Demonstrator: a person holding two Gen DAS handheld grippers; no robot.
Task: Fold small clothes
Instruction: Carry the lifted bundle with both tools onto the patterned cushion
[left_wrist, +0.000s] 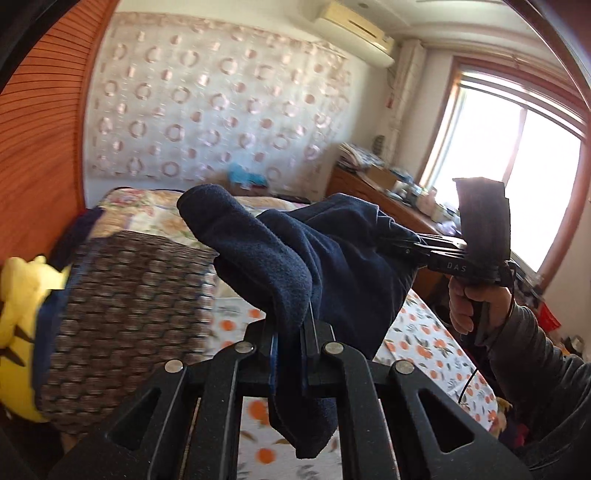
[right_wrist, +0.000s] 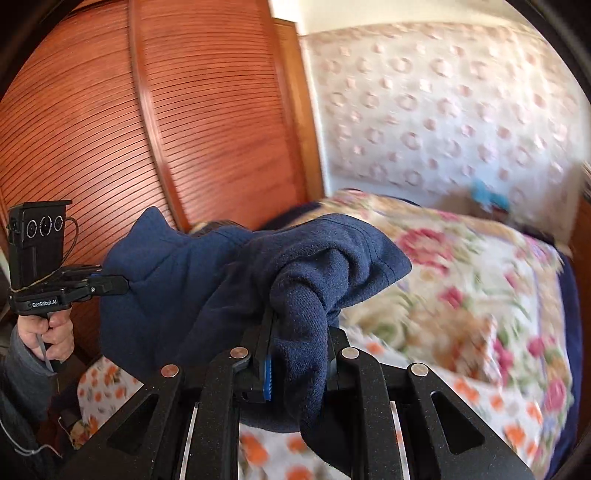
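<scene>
A small navy fleece garment (left_wrist: 295, 258) hangs in the air above the bed, stretched between both grippers; it also fills the middle of the right wrist view (right_wrist: 221, 280). My left gripper (left_wrist: 303, 332) is shut on one edge of it, with cloth drooping below the fingers. My right gripper (right_wrist: 295, 343) is shut on the other edge. In the left wrist view the right gripper (left_wrist: 402, 251) shows at the right, its tips buried in the cloth. In the right wrist view the left gripper (right_wrist: 125, 284) shows at the left, pinching the cloth.
Below lies a bed with an orange-print sheet (left_wrist: 424, 343) and a floral quilt (right_wrist: 461, 277). A brown patterned cushion (left_wrist: 129, 314) and a yellow plush toy (left_wrist: 18, 314) sit at the left. A wooden wardrobe (right_wrist: 184, 110), a cluttered dresser (left_wrist: 388, 192) and a window (left_wrist: 517, 166) surround the bed.
</scene>
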